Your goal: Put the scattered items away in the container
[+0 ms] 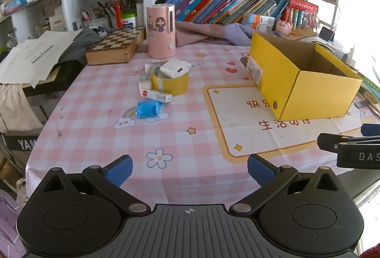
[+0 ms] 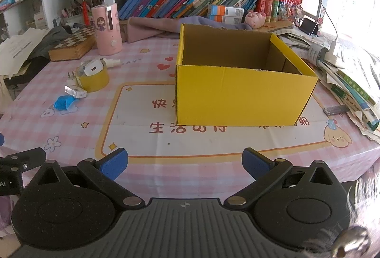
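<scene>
Yellow cardboard box (image 2: 239, 96) sits open-topped on the pink checked tablecloth (image 2: 152, 60), nothing visible inside; from the right wrist view it fills the centre, about 12 o'clock from the right gripper (image 2: 184, 164). In the left wrist view the box is at 2 o'clock from the left gripper (image 1: 190, 170).

Scattered items cluster well apart from the box, at its 9 o'clock. Yellow tape roll (image 1: 169, 82) lies flat, with a white charger (image 1: 174, 69) resting on top of it. A small white carton (image 1: 158, 95) with a red end touches the roll's near side. A blue wrapped block (image 1: 147, 109) lies just beside the carton, nearer the left gripper. From the left wrist view the cluster is at roughly 11 o'clock.

Left gripper: blue-padded fingers (image 1: 120, 170) spread wide, holding nothing, hovering over the near table edge. Right gripper: fingers (image 2: 114, 163) equally wide apart, nothing held, also at the near edge. Each gripper shows at the other's frame edge, so they sit side by side.

Behind the cluster at 12 o'clock: pink cylinder (image 1: 161, 31) with a cartoon girl, upright. At its 9 o'clock a wooden chessboard box (image 1: 116, 45), closed. Papers (image 1: 35, 53) further left. Leaning books (image 2: 190, 0) along the back shelf, purple cloth (image 2: 166, 26) beneath them, a pink plush toy (image 2: 255, 17) behind the box.
</scene>
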Available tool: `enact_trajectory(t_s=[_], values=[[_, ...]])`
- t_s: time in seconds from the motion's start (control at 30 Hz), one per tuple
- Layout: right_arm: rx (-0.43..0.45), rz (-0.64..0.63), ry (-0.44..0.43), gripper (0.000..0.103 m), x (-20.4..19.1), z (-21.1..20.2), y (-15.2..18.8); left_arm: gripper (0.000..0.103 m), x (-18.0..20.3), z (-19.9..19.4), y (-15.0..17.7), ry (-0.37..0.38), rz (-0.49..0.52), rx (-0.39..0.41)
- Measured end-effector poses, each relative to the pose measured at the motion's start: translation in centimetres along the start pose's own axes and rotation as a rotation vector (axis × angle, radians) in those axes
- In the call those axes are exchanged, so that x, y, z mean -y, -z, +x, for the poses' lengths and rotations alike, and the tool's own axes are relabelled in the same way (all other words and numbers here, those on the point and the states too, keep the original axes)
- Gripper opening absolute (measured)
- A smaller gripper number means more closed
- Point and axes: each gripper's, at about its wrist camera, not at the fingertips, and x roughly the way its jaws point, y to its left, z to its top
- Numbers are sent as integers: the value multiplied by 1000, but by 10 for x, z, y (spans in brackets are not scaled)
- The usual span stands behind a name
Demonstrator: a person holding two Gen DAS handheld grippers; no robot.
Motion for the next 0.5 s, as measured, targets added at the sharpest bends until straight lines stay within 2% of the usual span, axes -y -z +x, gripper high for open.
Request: enact_trajectory(t_s=[0.5], values=[[14,-1,-7,103,-1,-1,0,103,2,1,-2,5,17,1]])
